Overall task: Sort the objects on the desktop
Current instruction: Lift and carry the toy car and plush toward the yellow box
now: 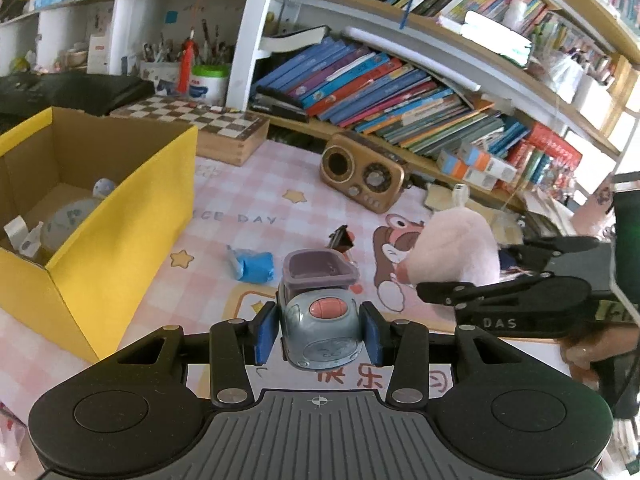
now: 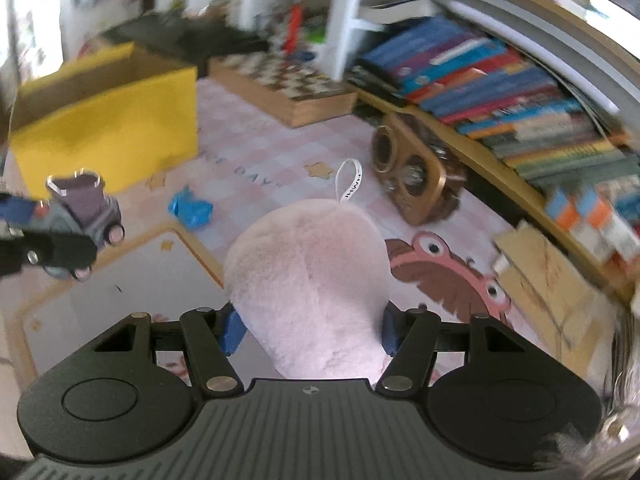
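The left gripper (image 1: 318,330) is clamping a small grey toy car (image 1: 318,320) by its flanks, one blue pad on each side, so the car is riding nose toward the camera with its purple bucket up and level; a side grip like this is probably keeping it from rolling on its wheels. In the left wrist view the yellow box (image 1: 132,216) is sitting at about ten o'clock from the car, open at the top and already holding a few pale things, which makes it the likely drop place.

The right gripper (image 2: 312,332) is squeezing a pink plush toy (image 2: 306,276), its pads sinking into the soft body low down, so the bulk is bulging forward and the white loop tag is standing up at twelve o'clock. The soft fur is giving way, so the grip looks secure but loose in shape.

On the pink checked mat (image 1: 256,184) a blue wad (image 1: 253,266) is lying at eleven o'clock from the car, unsorted, and a brown radio (image 1: 362,178) is standing at one o'clock by the bookshelf (image 1: 400,92).
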`<state>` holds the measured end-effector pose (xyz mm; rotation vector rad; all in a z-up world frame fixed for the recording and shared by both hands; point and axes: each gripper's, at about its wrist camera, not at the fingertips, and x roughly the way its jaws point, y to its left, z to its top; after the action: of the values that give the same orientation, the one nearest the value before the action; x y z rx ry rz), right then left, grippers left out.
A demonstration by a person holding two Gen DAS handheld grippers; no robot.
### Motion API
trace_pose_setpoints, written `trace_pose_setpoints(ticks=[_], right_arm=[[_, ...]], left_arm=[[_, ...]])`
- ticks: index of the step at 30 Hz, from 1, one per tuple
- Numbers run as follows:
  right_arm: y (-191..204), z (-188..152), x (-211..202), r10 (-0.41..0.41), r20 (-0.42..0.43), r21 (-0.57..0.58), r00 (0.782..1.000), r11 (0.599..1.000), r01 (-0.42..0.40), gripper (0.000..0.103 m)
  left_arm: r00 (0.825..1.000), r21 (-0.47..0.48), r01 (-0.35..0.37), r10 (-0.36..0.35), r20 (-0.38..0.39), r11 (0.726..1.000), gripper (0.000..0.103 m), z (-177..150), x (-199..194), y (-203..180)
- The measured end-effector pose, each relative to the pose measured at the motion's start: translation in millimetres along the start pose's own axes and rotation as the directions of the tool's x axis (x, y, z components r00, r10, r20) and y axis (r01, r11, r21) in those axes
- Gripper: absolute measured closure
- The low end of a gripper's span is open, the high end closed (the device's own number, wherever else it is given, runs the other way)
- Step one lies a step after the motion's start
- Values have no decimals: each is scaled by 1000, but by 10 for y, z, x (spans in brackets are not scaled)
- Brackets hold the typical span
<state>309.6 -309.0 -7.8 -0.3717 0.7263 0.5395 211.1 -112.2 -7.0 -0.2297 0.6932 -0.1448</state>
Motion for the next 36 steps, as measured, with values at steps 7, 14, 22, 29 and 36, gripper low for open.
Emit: trace_pose_setpoints(ticks=[7, 14, 22, 29, 36], right_arm=[[83, -138, -429, -43, 32, 267, 999, 963, 33, 43], [369, -279, -781, -96, 18, 392, 995, 916, 82, 43], [802, -359, -1010, -112, -6, 453, 994, 886, 103, 43], [1212, -422, -1126, -101, -19, 473, 995, 876, 98, 43], [1599, -483, -1243, -102, -22, 493, 994, 864, 100, 43]], left_arm=[[998, 23, 68, -69, 13, 997, 61, -7, -183, 68], [991, 48, 135, -136, 6, 990, 61, -83, -356, 191], [983, 62, 182, -181, -12, 981, 61, -209, -597, 409], [982, 65, 190, -189, -27, 980, 61, -341, -858, 625], [980, 74, 198, -196, -34, 977, 61, -449, -1078, 836]])
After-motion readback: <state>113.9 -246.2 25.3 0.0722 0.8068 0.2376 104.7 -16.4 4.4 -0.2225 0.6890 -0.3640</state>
